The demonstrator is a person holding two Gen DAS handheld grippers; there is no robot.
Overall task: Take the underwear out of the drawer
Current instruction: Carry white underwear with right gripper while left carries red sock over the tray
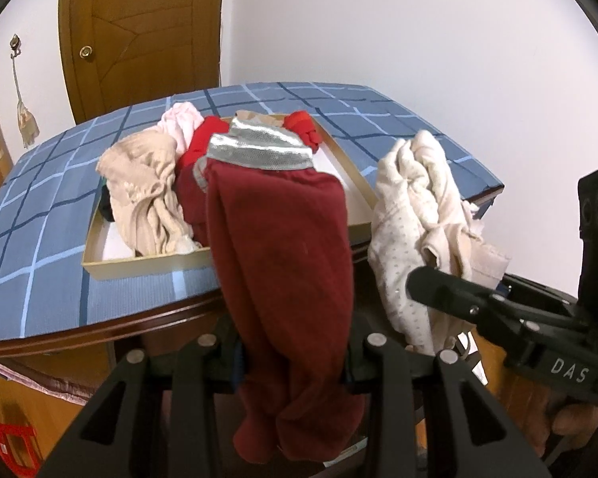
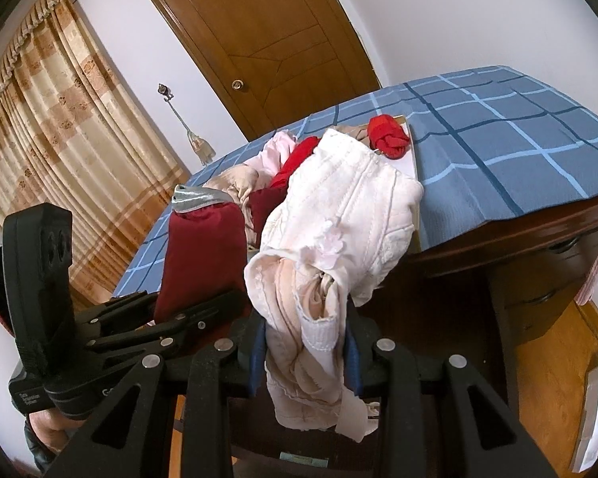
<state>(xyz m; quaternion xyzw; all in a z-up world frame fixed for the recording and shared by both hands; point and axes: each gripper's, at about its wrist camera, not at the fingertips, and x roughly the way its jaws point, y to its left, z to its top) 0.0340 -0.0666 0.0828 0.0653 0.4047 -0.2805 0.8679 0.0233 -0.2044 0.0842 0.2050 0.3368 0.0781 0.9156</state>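
My left gripper [image 1: 293, 362] is shut on dark red underwear with a silver waistband [image 1: 279, 247], which hangs in front of the table edge; it also shows in the right wrist view [image 2: 205, 251]. My right gripper [image 2: 305, 358] is shut on cream-white underwear [image 2: 339, 215], also seen in the left wrist view [image 1: 414, 215], where the right gripper [image 1: 450, 290] is at the right. A shallow tan drawer tray [image 1: 139, 265] lies on the table holding beige [image 1: 143, 183], pink [image 1: 181, 121] and bright red [image 1: 303, 123] garments.
The table has a blue checked cloth [image 1: 40, 215] and a dark wooden edge [image 1: 99, 326]. A wooden door [image 1: 139, 28] and white wall stand behind. Curtains [image 2: 52, 127] hang at left. Desk drawers [image 2: 538, 290] sit below at the right.
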